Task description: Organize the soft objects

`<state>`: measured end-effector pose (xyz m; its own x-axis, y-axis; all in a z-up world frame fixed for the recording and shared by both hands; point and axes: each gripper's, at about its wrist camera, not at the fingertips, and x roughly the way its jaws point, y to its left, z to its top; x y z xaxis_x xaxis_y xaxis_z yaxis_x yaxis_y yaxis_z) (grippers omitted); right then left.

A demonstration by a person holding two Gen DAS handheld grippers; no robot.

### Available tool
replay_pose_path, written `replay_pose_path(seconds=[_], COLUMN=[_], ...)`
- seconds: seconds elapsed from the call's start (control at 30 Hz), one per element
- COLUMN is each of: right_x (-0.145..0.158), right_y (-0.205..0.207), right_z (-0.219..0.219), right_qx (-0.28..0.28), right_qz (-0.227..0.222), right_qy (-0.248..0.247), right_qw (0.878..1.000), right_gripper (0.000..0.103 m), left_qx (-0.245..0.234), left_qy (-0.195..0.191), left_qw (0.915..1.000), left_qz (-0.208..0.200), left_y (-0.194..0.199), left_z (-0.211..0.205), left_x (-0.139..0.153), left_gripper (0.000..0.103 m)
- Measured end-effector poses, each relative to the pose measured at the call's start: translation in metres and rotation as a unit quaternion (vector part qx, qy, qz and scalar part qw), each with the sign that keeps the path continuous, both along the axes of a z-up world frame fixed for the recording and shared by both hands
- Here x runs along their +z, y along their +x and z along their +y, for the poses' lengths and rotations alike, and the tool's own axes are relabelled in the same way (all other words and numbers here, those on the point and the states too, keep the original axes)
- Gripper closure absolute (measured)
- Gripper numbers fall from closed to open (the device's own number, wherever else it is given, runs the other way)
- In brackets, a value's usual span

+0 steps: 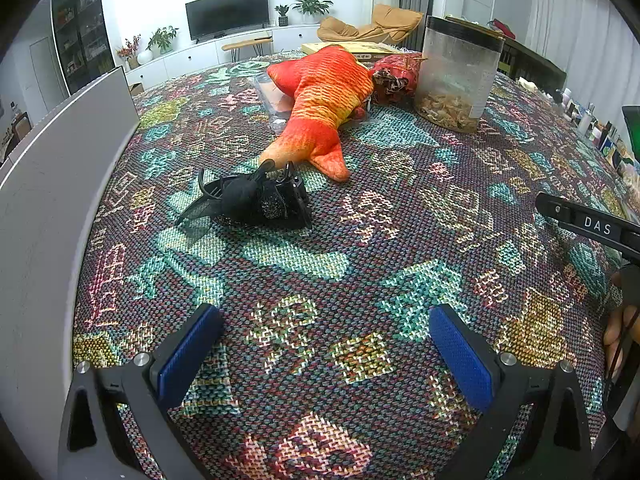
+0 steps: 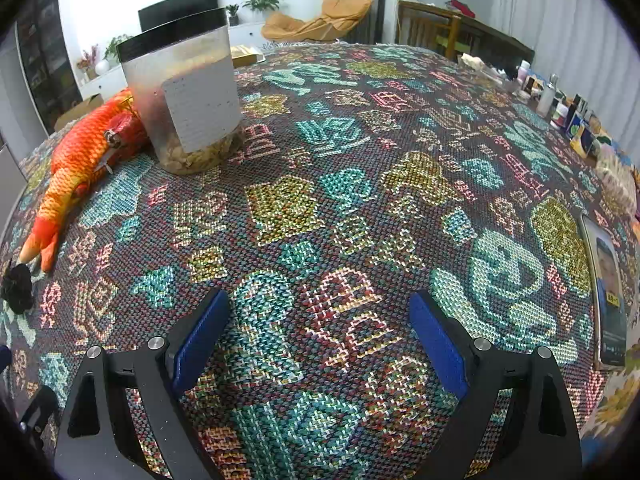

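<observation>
An orange plush fish [image 1: 320, 104] lies on the patterned woven tablecloth [image 1: 320, 264], its tail towards me. A black soft bundle with netting and a clip [image 1: 252, 200] lies just in front of the tail. My left gripper [image 1: 324, 320] is open and empty, hovering over the cloth short of the black bundle. My right gripper [image 2: 320, 312] is open and empty over bare cloth. In the right wrist view the fish [image 2: 76, 168] and the black bundle [image 2: 16, 284] sit at the far left.
A clear plastic jar with a black lid [image 1: 460, 76] stands beside the fish, also seen in the right wrist view [image 2: 188, 104]. A red patterned pouch [image 1: 396, 78] lies behind the fish. A grey panel [image 1: 52, 208] borders the left. A phone [image 2: 608, 292] and small bottles [image 2: 552, 96] sit at right.
</observation>
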<state>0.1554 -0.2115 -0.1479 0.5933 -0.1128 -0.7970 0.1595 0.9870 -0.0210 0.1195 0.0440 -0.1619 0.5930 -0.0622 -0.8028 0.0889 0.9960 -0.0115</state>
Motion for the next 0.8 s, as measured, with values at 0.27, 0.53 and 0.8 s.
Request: replay_pose_path(seconds=[0.27, 0.53, 0.8], right_x=[0.0, 0.0, 0.0], right_y=[0.0, 0.0, 0.0], right_z=[0.0, 0.0, 0.0], right_qx=[0.0, 0.0, 0.0], right_qz=[0.0, 0.0, 0.0], right_qy=[0.0, 0.0, 0.0], right_qw=[1.0, 1.0, 1.0], right_gripper=[0.01, 0.01, 0.01], left_qx=[-0.009, 0.098, 0.119], left_qy=[-0.037, -0.131, -0.115], left_qw=[0.9992, 0.9861, 0.9854], left_qz=[0.014, 0.026, 0.04], left_y=[-0.049, 0.014, 0.047], left_z=[0.02, 0.051, 0.037], left_x=[0.011, 0.033, 0.014], left_gripper=[0.0, 0.0, 0.001])
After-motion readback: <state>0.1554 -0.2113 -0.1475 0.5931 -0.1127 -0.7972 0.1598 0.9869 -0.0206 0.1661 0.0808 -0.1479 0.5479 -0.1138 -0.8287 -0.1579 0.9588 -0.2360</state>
